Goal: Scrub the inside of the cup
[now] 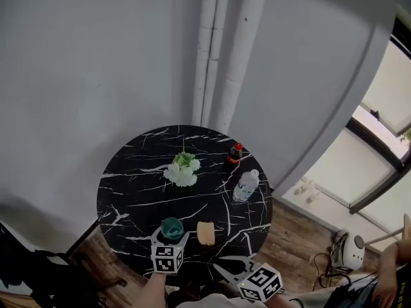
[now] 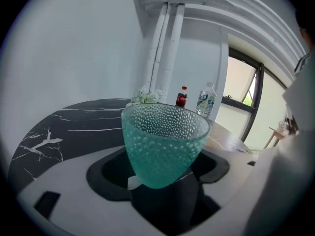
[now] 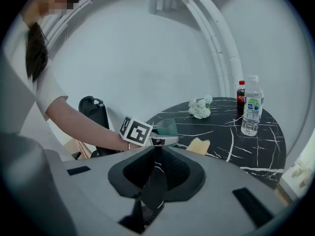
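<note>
Cup (image 2: 165, 141), green dimpled glass, is gripped low on its body by the left gripper (image 1: 170, 237). It is held upright with the mouth up, over the 6 o'clock edge of the round table (image 1: 128, 197) in the head view. Whether its base touches the top cannot be told.

The right gripper (image 3: 156, 149) is seen with jaws almost together and nothing between them. It is held off the table edge at about 5 o'clock, low right of the cup.

Key relation: the sponge (image 1: 205, 233), a tan block, lies flat on the table just beside the cup, at the cup's 3 o'clock. From the right gripper it lies at about 10 o'clock in the head view. In the right gripper view it is just ahead, slightly toward 1 o'clock of the jaw tips. Its long axis runs roughly 12 to 6 in the head view.

The right gripper is judged the free one for the sponge, since the left is occupied. The jaws likely need to be widened first, then brought across the sponge's short side. Scrubbing is not yet started.
</note>
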The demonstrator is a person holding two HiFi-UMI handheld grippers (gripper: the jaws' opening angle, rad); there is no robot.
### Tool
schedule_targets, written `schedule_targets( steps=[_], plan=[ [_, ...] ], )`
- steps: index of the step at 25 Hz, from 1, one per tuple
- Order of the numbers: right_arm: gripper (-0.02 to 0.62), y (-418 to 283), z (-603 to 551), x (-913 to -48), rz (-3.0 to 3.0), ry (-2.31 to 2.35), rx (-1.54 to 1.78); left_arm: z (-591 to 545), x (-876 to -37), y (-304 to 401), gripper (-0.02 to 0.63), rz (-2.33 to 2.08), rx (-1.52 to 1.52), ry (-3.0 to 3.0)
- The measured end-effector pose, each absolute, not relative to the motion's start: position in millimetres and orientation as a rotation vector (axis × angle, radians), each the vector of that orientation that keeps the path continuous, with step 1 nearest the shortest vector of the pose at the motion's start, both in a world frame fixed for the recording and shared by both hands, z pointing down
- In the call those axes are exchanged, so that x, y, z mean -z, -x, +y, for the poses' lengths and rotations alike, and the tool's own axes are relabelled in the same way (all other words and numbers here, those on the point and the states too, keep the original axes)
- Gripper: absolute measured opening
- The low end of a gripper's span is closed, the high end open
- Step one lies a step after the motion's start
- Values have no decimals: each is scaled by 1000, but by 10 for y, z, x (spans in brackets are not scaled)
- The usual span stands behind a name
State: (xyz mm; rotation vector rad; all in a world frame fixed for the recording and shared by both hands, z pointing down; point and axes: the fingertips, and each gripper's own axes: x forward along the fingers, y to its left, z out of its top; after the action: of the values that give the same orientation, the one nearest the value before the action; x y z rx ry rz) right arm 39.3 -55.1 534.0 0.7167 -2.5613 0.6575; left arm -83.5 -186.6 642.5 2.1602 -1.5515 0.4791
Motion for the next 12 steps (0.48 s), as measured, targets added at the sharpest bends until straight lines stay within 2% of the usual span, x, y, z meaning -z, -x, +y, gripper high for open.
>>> schedule_targets(
  steps=[12],
  plan=[
    [59,-361,-529,-5405,-2564,-698,-722,-1846,-6422,829,367,-1464,-446,-2077]
  ],
)
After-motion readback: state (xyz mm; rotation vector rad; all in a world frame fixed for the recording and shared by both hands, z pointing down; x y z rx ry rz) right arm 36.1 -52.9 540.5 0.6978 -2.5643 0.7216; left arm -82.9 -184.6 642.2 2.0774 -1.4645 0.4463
